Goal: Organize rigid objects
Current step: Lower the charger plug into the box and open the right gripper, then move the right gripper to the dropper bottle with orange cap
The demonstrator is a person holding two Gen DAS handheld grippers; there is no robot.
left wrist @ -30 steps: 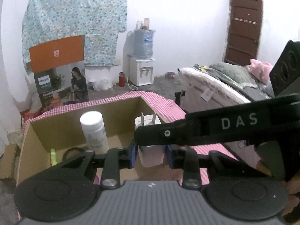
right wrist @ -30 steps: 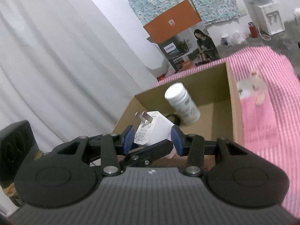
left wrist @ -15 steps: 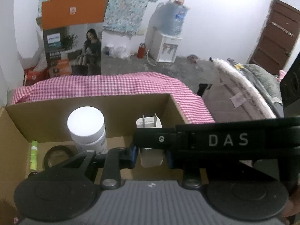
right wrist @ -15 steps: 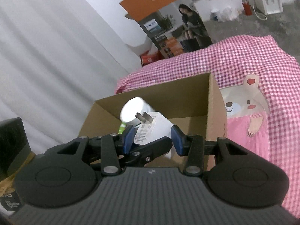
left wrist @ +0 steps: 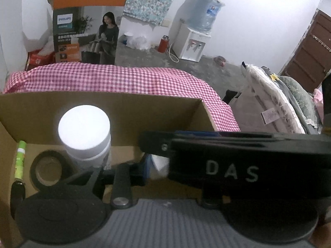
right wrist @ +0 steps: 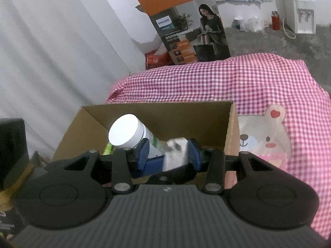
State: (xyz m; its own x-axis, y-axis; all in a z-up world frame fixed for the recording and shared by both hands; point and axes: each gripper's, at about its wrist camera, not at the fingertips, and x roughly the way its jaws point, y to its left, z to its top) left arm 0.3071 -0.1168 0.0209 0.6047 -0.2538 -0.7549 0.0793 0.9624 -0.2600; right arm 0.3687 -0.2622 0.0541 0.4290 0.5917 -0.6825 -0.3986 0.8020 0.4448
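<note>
Item: white charger point(right wrist: 175, 155), blurred, orientation unreadable, between my right gripper's point(right wrist: 168, 155) parted fingers over cardboard box point(right wrist: 231, 128); left gripper's point(left wrist: 159, 165) grip indeterminate.

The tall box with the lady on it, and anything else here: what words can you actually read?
"PHILIPS": tall orange box, blue panel.
"DAS": black arm of the right gripper, crossing the left wrist view.
Chinese lines beneath the brand: too small to read.
White bottle label: too blurred.
</note>
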